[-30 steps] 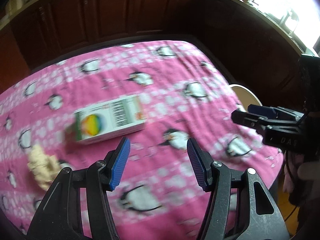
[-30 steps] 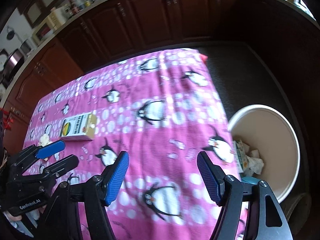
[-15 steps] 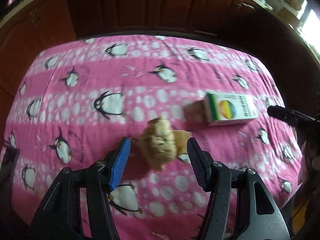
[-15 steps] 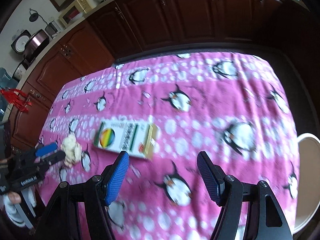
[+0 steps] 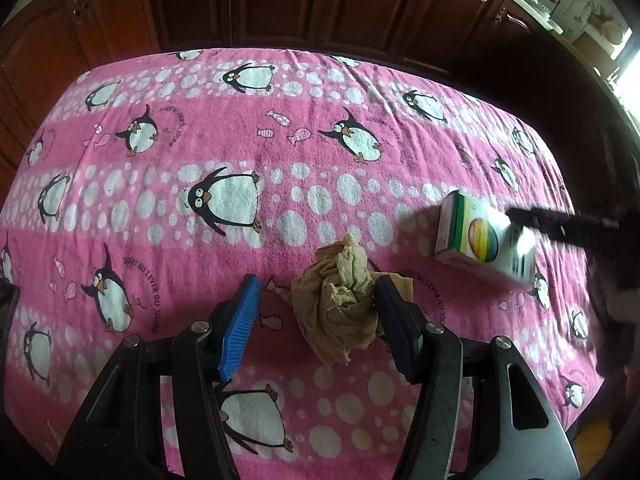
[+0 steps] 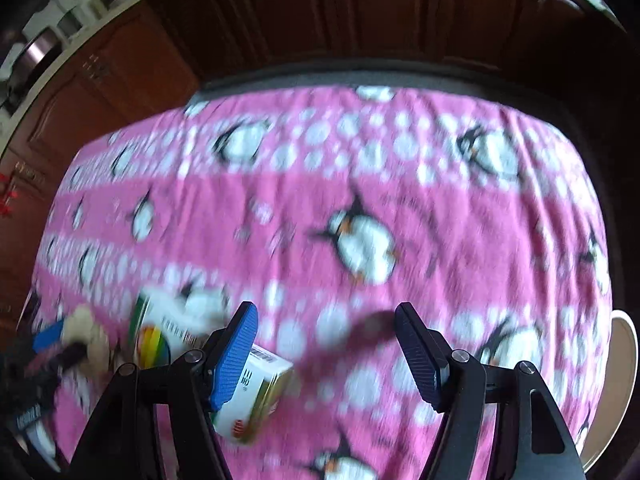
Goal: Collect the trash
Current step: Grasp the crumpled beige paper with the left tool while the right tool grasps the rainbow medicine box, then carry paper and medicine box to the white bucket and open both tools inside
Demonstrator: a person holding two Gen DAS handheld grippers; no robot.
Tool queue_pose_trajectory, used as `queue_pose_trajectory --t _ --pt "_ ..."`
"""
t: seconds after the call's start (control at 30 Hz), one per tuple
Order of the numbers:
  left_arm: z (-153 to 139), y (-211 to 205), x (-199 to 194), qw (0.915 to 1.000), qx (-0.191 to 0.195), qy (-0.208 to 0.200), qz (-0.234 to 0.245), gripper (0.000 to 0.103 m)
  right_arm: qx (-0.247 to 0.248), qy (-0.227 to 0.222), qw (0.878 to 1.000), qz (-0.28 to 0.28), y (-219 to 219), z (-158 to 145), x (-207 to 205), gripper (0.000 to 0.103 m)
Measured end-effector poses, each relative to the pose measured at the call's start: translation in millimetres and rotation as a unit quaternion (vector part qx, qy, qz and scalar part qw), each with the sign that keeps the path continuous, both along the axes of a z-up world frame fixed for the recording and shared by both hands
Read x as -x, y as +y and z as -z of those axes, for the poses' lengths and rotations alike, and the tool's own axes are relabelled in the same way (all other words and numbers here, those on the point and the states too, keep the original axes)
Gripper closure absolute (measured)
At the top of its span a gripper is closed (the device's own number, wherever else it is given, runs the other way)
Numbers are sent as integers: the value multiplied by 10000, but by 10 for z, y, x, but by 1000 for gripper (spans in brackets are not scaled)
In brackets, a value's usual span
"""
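A crumpled beige paper wad (image 5: pixel 340 300) lies on the pink penguin tablecloth (image 5: pixel 280 140). My left gripper (image 5: pixel 316 300) is open with the wad between its jaws, against the right one. A small white carton with a rainbow print (image 5: pixel 480 240) lies to the right on the cloth. In the right wrist view the carton (image 6: pixel 256 392) is partly behind the left finger (image 6: pixel 234 360) of my open right gripper (image 6: pixel 326 324), to the left of the gap between its jaws. The right gripper's tip (image 5: pixel 560 220) reaches over the carton in the left wrist view.
A white bucket rim (image 6: pixel 624 380) shows past the table's right edge in the right wrist view. Dark wooden cabinets (image 5: pixel 280 0) run along the far side. The left gripper (image 6: pixel 56 344) appears blurred at the left of the right wrist view.
My left gripper has come lower and closer around the paper wad. My right gripper has moved left and down to the carton, which now sits by its left finger.
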State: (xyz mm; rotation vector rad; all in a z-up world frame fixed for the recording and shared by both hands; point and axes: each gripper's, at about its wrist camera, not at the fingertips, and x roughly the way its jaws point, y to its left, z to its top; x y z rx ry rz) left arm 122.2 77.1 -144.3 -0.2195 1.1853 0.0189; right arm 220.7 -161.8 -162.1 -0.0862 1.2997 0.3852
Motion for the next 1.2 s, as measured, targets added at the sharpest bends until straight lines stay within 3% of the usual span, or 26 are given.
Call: queue_pose_trajectory --t 0.13,0.27,0.37,0.57,0.63,0.67,0.7,0.73,0.97,1.2 --pt "46 10 -46 10000 63 40 55 45 -88 102 9986 -513 81 -55 407 35" --pt "84 -16 -71 9999 85 61 114 45 -293 -373 9979 -450 76 -246 605 35" --pt "125 -71 -80 9998 75 112 157 45 -624 -344 9960 -545 175 -293 691 35" --pt "197 -78 -80 9996 181 148 152 47 -396 -421 9942 -910 657 -143 742 34" --pt "182 -67 -61 9996 213 113 157 55 -349 -392 9943 -928 667 -70 737 34" --pt "174 -63 -56 9995 245 114 170 65 -303 -393 9945 -921 700 -22 730 38" --pt "160 -58 -45 9994 288 107 180 72 -244 -374 9950 -888 681 33 736 44" --pt "140 -61 -38 9993 312 93 198 73 -282 -336 9952 -876 674 65 731 51" --pt "-134 -226 62 9983 209 -235 489 77 -508 -617 9940 -750 398 -208 841 52" --pt "-348 -700 80 9946 57 -506 905 77 -745 -947 9922 -328 -55 -573 923 52"
